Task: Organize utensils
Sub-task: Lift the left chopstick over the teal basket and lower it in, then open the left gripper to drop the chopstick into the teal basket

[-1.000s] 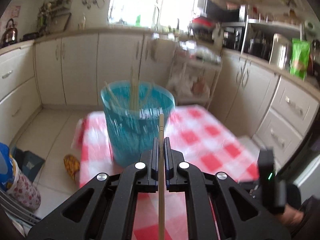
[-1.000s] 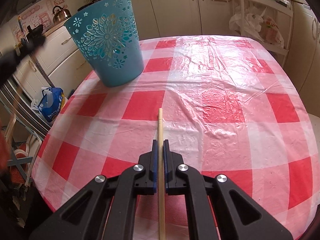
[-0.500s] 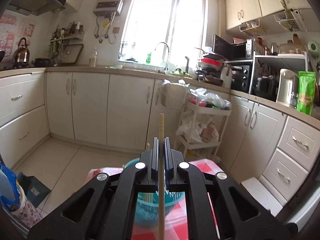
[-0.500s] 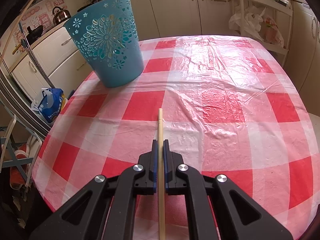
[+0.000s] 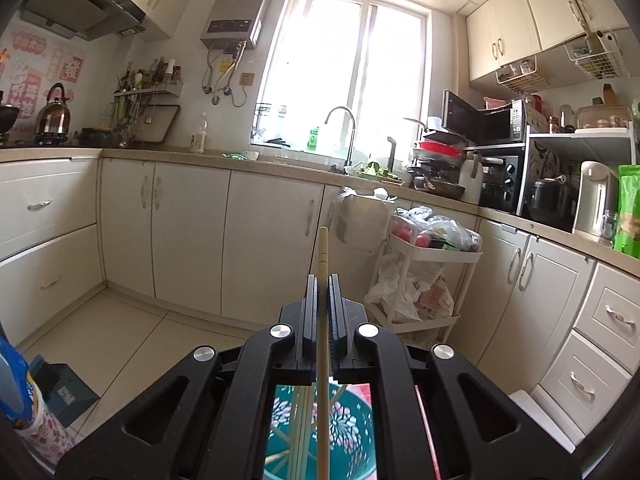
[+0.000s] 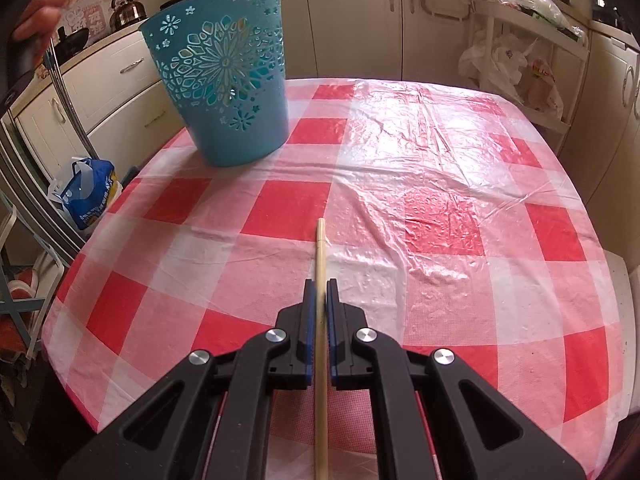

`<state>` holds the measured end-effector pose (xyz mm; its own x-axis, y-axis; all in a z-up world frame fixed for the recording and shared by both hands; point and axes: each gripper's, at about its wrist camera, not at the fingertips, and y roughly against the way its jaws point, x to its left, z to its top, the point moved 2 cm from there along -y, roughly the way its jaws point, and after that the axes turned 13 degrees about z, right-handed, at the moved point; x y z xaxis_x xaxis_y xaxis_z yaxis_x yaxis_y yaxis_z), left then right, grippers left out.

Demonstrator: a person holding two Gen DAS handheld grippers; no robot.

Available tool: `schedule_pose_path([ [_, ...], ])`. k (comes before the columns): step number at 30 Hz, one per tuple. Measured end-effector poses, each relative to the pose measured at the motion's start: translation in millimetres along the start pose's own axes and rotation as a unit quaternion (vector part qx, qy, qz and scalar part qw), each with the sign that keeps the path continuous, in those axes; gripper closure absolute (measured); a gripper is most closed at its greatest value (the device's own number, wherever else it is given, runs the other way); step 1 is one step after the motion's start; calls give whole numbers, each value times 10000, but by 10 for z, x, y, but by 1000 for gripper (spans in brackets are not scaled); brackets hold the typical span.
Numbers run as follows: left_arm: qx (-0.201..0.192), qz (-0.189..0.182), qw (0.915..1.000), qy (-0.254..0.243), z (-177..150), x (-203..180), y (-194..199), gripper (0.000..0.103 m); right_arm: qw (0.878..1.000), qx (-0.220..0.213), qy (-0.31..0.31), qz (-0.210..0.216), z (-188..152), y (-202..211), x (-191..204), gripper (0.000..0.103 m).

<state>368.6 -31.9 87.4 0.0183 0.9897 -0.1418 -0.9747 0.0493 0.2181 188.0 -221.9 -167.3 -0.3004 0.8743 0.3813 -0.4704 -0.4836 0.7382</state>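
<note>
1. While both grippers were clamped tight, each had a single pale wooden chopstick pinched between its pads
2. Left gripper (image 5: 323,280) pointed roughly level at the kitchen cabinets, jaws closed on the left chopstick (image 5: 322,264), whose tip stuck out past the fingertips
3. Teal cut-out basket (image 5: 352,432) showed under the left gripper through its frame, several more chopsticks (image 5: 296,416) standing inside it
4. Right gripper (image 6: 320,286) angled down over the table, jaws closed on the right chopstick (image 6: 320,248), tip hanging above a white square of the red-and-white checked tablecloth (image 6: 440,220); couldn't tell whether it touched the cloth
5. In the right wrist view the basket (image 6: 224,76) stood upright at the far left corner of the table, well apart from the right gripper
6. A person's hand (image 6: 38,12) sat blurred in the top left corner of that view, above the basket
</note>
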Motion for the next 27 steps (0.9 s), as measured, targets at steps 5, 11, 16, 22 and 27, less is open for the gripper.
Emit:
schedule_pose_path([
  [5,-41,112,9998,176,59,-48,-231,98,10000,-13,-29,21,-2,3,-14,97],
  [11,-70,317,9988,368,14,-75,-497,98,10000,-1,31,-30,-6,-5,12,97],
  [16,91,425,9979,472,-137,-48,-695,98,10000,-7,14,-22,-10,-9,18,97],
  [22,367,491,9976,308,-345,-30,-773,98,10000,-8,17,-28,-10,-8,18,97],
  [27,539,532,9970,179,-507,6,-708,98,10000,-7,14,-19,-10,-11,18,97],
])
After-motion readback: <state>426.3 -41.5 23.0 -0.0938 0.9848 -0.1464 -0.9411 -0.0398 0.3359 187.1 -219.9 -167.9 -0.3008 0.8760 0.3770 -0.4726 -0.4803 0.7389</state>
